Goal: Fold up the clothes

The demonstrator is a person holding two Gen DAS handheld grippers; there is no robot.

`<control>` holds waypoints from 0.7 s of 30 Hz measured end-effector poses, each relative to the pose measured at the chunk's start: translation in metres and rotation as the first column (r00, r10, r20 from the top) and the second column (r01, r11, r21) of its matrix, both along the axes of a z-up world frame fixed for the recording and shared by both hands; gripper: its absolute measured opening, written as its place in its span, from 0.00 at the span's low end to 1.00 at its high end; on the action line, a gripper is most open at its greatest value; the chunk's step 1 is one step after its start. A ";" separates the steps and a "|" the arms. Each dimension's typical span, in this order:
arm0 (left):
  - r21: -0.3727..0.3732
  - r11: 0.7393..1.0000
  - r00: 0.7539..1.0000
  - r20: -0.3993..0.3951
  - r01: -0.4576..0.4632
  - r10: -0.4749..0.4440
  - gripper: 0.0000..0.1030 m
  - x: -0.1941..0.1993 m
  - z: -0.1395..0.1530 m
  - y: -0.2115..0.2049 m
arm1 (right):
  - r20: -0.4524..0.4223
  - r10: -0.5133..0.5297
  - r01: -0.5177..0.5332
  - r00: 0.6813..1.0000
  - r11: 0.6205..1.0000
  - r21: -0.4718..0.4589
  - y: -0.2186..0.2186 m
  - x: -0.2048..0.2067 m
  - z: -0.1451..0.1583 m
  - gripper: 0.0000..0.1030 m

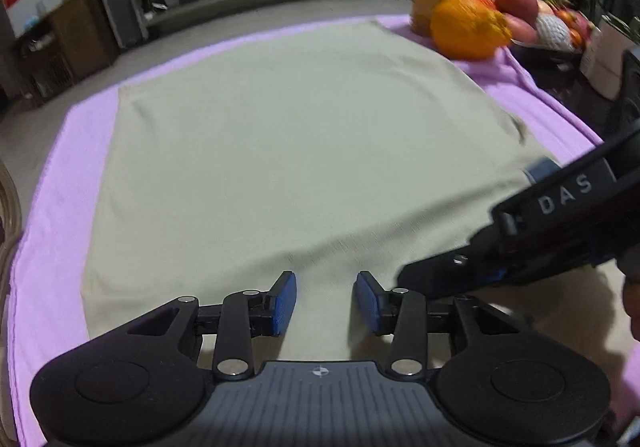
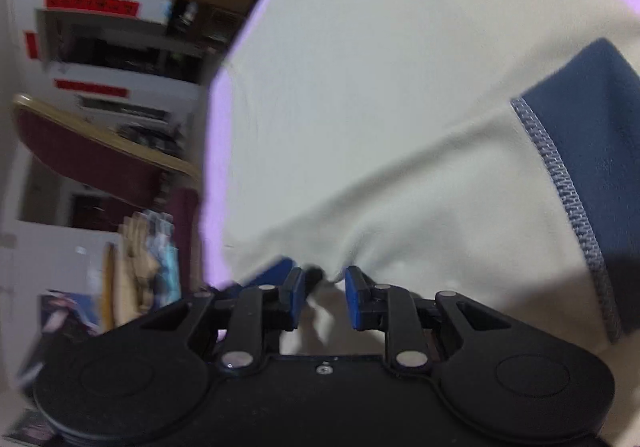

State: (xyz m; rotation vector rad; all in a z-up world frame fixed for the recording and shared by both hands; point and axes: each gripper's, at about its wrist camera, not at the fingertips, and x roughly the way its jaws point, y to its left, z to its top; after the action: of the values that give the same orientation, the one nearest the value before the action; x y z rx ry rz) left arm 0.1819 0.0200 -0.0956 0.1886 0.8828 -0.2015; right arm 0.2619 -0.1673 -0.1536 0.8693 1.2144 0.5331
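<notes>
Two grippers work over one beige garment [image 1: 280, 151], spread flat on the purple cloth [image 1: 60, 183] covering your tabletop. Your left gripper [image 1: 326, 301] hovers over the garment's near edge, its jaws parted with only flat fabric showing in the gap, nothing pinched. To its right, your right gripper [image 2: 325, 297] has its jaws narrowed, a raised fold of beige fabric sitting between them; whether the pads press it you cannot tell. Far right, an orange [image 1: 466, 27] rests on the cloth.
</notes>
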 end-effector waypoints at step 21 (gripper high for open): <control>-0.194 0.752 0.771 -0.038 -0.629 0.635 0.41 -0.082 0.049 0.168 | 0.156 -0.468 0.487 0.870 0.864 -0.126 -0.139 -0.086 0.053 0.21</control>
State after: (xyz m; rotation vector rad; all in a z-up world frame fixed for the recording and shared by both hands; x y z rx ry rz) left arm 0.1002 0.1878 -0.0470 -0.3022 0.8444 0.3555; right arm 0.1756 -0.3058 -0.1008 0.9447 0.8707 0.0780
